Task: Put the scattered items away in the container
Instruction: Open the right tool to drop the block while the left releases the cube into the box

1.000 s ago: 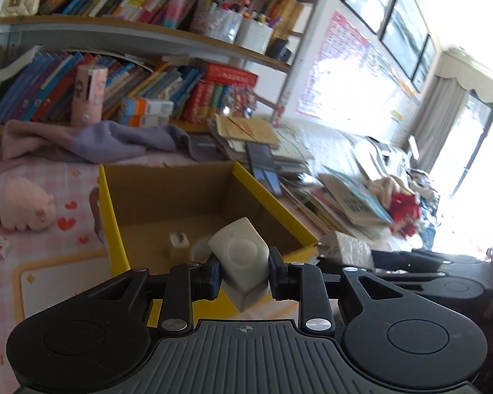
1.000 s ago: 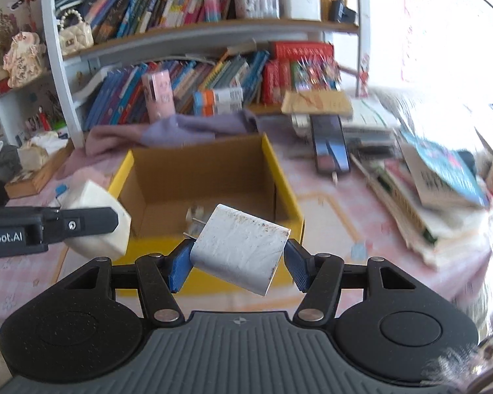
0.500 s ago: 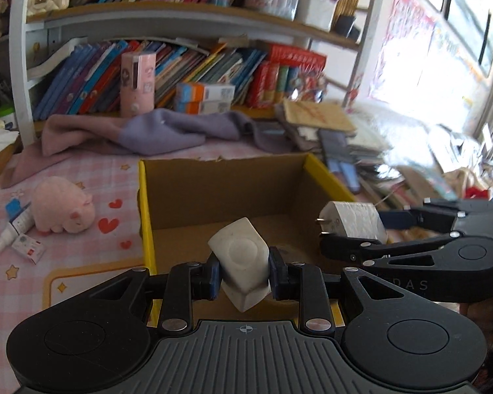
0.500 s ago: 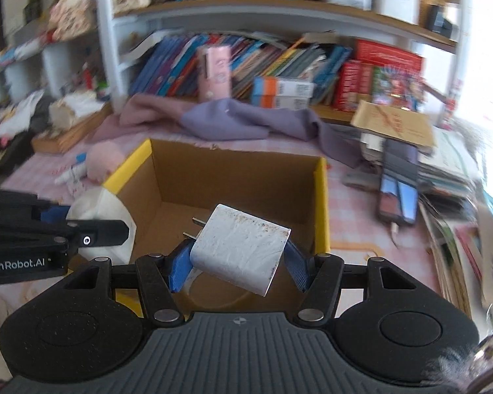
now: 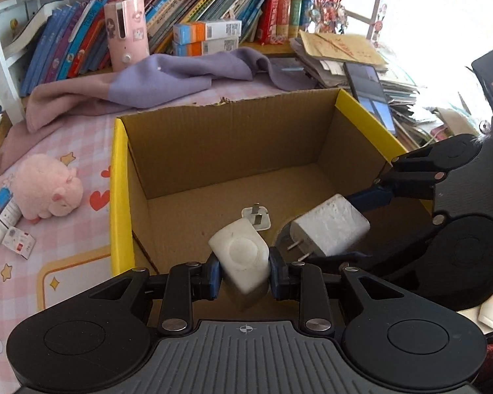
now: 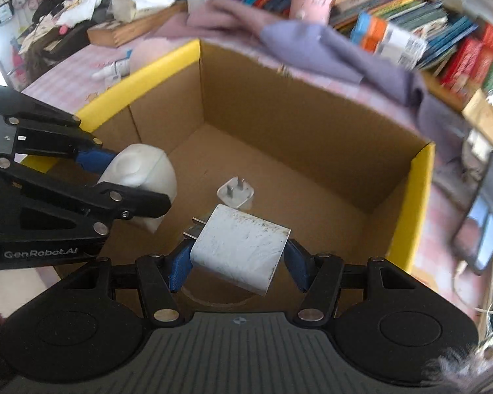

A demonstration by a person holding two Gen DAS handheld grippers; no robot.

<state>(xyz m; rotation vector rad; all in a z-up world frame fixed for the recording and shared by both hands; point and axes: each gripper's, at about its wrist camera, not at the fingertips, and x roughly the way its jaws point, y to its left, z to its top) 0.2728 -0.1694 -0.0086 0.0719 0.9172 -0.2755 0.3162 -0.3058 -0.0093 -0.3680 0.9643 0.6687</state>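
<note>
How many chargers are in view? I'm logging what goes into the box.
3: a rounded white charger in the left gripper, a square white charger in the right gripper, a small charger on the cardboard box floor. Others may be hidden.

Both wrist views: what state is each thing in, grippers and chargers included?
Left gripper: shut on the rounded white charger.
Rounded white charger: held tilted above the box floor.
Right gripper: shut on the square white charger.
Square white charger: held over the box, prongs pointing left.
Small white plug: lying on the box floor, prongs up.
Yellow-rimmed cardboard box: open-topped.
Pink plush pig: lying outside the box.
</note>
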